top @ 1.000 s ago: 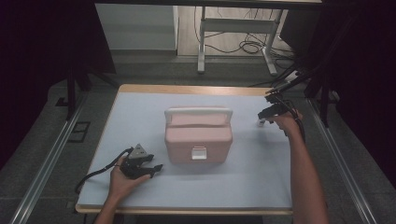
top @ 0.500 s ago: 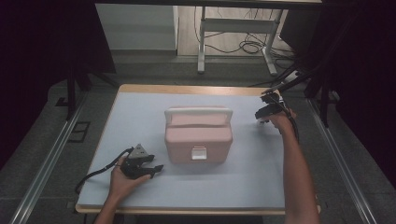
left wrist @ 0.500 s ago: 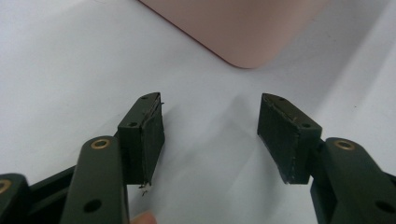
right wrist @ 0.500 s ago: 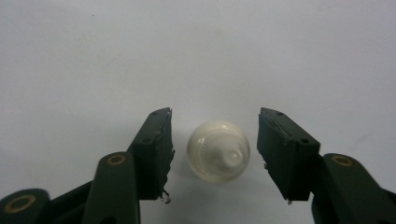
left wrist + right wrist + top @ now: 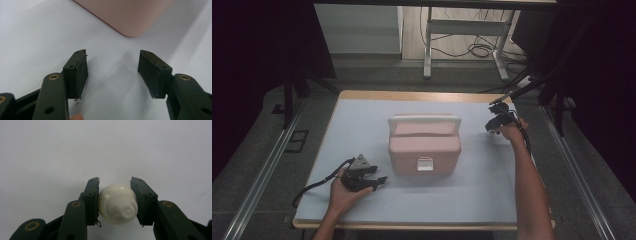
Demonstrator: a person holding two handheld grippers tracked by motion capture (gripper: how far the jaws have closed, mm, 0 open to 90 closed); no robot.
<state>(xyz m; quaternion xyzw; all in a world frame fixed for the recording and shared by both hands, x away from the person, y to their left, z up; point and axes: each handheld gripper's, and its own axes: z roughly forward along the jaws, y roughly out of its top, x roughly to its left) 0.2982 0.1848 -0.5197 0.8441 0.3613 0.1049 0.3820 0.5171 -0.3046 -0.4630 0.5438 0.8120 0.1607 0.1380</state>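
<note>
While the pale blue table cover (image 5: 362,125) carries everything, the largest item on it is the pink plastic carry box with a white handle and front latch (image 5: 424,145), standing closed at the centre. The left gripper (image 5: 379,181) rests on the cover near the box's front left corner, where it was a second ago; its jaws stand wide apart with nothing between them (image 5: 112,72). The right gripper (image 5: 492,127) has come down slightly to the cover, well to the right of the box. Its jaws have just been closing, and both pads (image 5: 92,200) now press on the small white ribbed plastic bottle (image 5: 118,203), which sits on the cover between them. Judgement: the grasp is made; the lift has not begun, and the closed box still needs unlatching.
</note>
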